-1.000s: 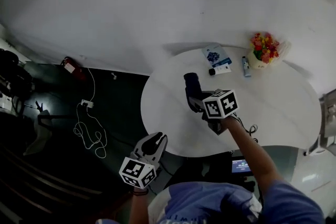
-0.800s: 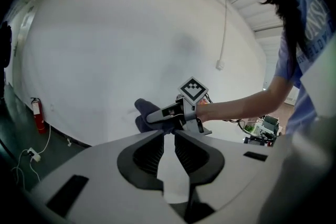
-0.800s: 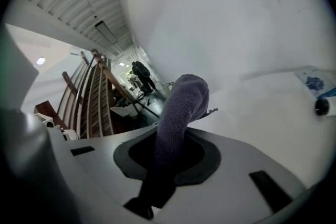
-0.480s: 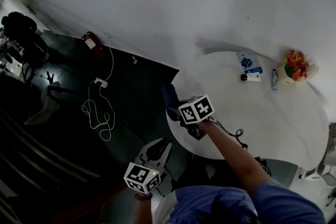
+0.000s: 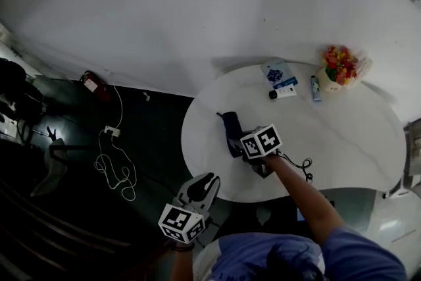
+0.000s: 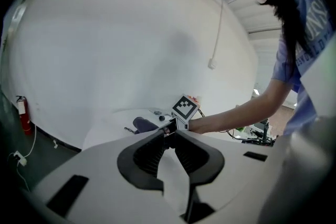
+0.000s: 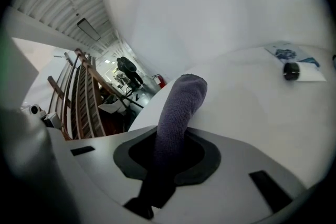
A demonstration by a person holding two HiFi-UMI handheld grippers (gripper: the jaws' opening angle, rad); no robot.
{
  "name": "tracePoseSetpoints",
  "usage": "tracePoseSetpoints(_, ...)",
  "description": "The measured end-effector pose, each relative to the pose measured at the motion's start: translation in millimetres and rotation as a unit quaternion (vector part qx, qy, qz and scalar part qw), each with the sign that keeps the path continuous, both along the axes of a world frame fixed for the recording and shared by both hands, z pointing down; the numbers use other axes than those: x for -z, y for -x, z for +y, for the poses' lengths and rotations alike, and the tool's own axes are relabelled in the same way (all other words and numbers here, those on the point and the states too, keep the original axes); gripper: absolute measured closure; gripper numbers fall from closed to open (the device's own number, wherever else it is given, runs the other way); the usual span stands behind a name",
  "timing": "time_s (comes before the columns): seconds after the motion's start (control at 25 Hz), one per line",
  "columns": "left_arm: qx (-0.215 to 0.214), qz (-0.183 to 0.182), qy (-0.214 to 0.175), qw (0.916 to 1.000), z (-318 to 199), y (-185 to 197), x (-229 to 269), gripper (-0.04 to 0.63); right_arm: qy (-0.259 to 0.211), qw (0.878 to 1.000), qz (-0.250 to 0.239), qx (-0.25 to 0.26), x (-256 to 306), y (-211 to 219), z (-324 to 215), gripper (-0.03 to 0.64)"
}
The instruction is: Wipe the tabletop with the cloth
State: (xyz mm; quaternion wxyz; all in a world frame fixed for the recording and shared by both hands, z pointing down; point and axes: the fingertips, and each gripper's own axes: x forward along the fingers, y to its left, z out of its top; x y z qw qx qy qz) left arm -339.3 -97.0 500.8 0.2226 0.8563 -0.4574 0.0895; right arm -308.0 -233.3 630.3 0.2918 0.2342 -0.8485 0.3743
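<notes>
A dark purple cloth (image 5: 229,127) lies in a bunched roll on the left part of the round white table (image 5: 342,141). My right gripper (image 5: 235,141) is shut on the cloth's near end, its marker cube just behind. In the right gripper view the cloth (image 7: 181,107) runs from between the jaws of that gripper (image 7: 168,150) out onto the tabletop (image 7: 252,107). My left gripper (image 5: 204,181) hangs off the table's front-left edge, over the dark floor. Seen in its own view, the left gripper (image 6: 169,134) has its jaws together with nothing between them.
At the table's far side stand a pot of flowers (image 5: 339,66), a small bottle (image 5: 316,87), a tube (image 5: 283,93) and a blue packet (image 5: 275,70). A black cable (image 5: 299,161) lies near my right arm. On the floor are a white cord (image 5: 108,161) and a fire extinguisher (image 5: 92,83).
My right gripper drew the cloth out to the table's left edge, then back a little toward the middle. The left gripper stayed low beside the table. The head view swung.
</notes>
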Motion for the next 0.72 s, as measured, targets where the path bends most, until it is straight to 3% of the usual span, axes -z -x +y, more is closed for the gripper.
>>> tracePoseSetpoints(0.2, -0.081, -0.005, -0.013, 0.9966, -24, -72, 13, 0.534, -0.006, 0.998, 0.014, -0.067, 4, -103, -16, 0.543)
tracePoseSetpoints(0.44, -0.136, 0.001, -0.019, 0.9905, -48, -171, 21, 0.534, -0.007, 0.991, 0.031, -0.131, 4, -239, -24, 0.543)
tracePoseSetpoints(0.72, -0.206, 0.006, -0.022, 0.9784, -54, -312, 31, 0.534, 0.003, 0.979, 0.046, -0.201, -2, -411, -10, 0.543)
